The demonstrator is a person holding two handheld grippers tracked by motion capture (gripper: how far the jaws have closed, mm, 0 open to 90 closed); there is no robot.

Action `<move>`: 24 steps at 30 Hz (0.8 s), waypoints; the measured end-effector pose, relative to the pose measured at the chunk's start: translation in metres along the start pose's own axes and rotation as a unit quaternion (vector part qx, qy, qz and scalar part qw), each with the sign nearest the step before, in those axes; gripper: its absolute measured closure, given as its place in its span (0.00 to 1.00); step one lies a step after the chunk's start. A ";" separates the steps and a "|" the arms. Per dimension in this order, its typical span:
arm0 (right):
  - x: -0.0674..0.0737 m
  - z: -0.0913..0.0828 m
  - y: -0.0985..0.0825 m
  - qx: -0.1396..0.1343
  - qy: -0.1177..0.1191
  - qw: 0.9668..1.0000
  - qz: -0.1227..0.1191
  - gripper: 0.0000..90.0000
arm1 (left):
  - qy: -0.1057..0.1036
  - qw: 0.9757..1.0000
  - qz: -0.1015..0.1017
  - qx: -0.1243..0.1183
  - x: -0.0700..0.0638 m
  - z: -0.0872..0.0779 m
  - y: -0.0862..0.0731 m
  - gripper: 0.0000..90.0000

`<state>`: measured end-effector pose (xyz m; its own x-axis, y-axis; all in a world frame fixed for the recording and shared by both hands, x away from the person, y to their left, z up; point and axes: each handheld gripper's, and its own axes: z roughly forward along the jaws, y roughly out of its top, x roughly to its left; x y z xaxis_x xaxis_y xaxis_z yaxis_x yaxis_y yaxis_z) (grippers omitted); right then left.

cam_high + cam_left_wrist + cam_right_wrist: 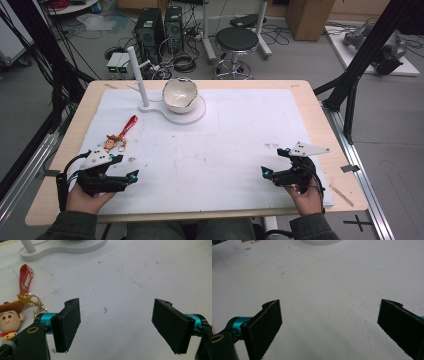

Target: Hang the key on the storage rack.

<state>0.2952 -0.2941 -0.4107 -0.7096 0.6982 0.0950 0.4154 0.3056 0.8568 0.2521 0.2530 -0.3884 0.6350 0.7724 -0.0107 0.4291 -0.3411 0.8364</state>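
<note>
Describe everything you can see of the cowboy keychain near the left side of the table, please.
The cowboy keychain is a small cartoon figure with a brown hat, a smiling face and a red and yellow scarf; it looks like rubber or plastic. A gold star and a gold clasp with rings join it to a red printed strap. It lies flat on the white mat, strap pointing toward the white stand, figure end nearest the left hand-held gripper. That gripper is open and not holding it.

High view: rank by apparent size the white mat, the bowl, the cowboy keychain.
1. White mat, covering most of the tabletop.
2. Bowl, on the white stand at the far side.
3. Cowboy keychain, thin, with a red strap. It lies nearer the camera than the bowl, yet looks smaller.
</note>
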 end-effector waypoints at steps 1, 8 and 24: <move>0.000 0.000 0.000 0.000 0.000 1.000 0.003 0.05 | -0.003 1.000 0.008 -0.001 -0.001 0.000 0.000 0.26; 0.000 0.002 0.000 0.005 0.002 1.000 0.005 0.05 | -0.009 1.000 0.013 0.001 -0.003 0.002 0.001 0.26; 0.002 0.002 0.001 0.000 0.003 1.000 0.002 0.05 | -0.014 1.000 0.020 0.004 -0.002 0.000 0.001 0.27</move>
<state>0.2957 -0.2912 -0.4107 -0.7110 0.6958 0.1014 0.4180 0.3023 0.8567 0.2512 0.2509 -0.3882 0.6692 0.7430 0.0065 0.4089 -0.3756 0.8317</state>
